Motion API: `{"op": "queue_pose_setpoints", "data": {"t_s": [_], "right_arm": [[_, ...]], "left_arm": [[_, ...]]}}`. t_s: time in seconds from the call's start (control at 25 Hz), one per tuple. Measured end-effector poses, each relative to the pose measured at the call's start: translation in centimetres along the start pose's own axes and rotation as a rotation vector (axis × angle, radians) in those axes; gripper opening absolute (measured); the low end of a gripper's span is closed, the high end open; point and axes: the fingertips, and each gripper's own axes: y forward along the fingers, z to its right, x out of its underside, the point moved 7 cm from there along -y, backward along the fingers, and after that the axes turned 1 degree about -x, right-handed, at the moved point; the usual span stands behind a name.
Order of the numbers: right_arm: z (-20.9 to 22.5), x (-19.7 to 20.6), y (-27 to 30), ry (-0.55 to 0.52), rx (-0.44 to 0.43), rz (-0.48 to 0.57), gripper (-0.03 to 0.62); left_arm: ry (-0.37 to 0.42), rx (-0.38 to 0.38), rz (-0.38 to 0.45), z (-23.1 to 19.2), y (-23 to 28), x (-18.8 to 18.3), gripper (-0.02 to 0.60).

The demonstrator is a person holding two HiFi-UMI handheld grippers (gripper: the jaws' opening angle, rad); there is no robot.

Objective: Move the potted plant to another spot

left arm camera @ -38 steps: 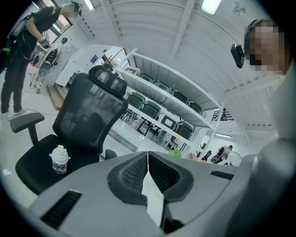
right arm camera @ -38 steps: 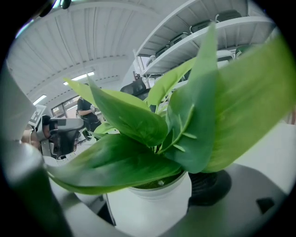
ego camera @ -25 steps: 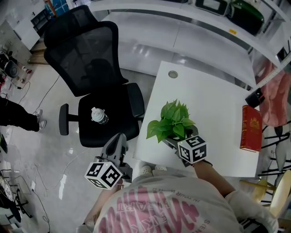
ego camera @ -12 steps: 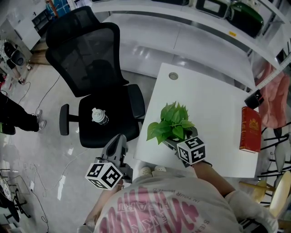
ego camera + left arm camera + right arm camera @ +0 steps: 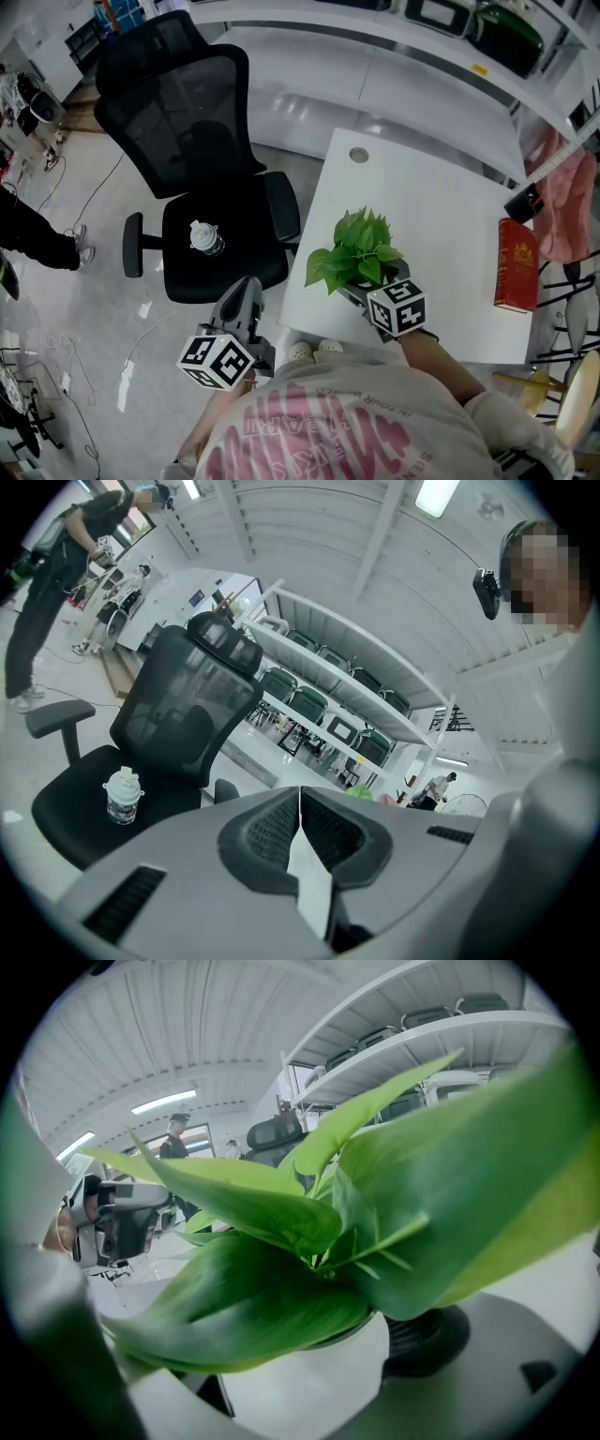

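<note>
Over the last second almost nothing has changed: the plant (image 5: pixel 359 246) sits in the same near-left part of the table (image 5: pixel 441 234), close to its left edge, with only a slight sway of the leaves and a small wobble of the right gripper (image 5: pixel 361 289) behind it. We read that as a grip being held, not a carry under way. In the right gripper view the white pot (image 5: pixel 300 1382) fills the space between the jaws, and a black pad (image 5: pixel 427 1335) presses on its right side, so this claw is clamped on the pot. The leaves crowd the camera and hide most of what lies ahead. From the head view we cannot tell whether the pot is lifted or resting on the table. The left gripper (image 5: pixel 246 298) hangs off the table, over the floor beside the chair (image 5: pixel 187 141), where a bottle (image 5: pixel 203 238) stands on the seat. Its jaws are pressed together with nothing between them. For the task, the hold looks secured but the move itself seems barely begun. Bare table lies ahead and to the right, short of the red box (image 5: pixel 517 262) at the far right edge, so we judge a new spot is easy to reach.
</note>
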Motion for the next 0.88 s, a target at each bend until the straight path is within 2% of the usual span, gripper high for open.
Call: {"op": "queue_pose_setpoints", "data": {"t_s": [0.88], "right_arm": [[0.07,0.01,0.16,0.034,-0.012,-0.011,0.534]], "left_arm": [[-0.038,-0.029,0.011,0.01,-0.50,0.54,0.025]]}}
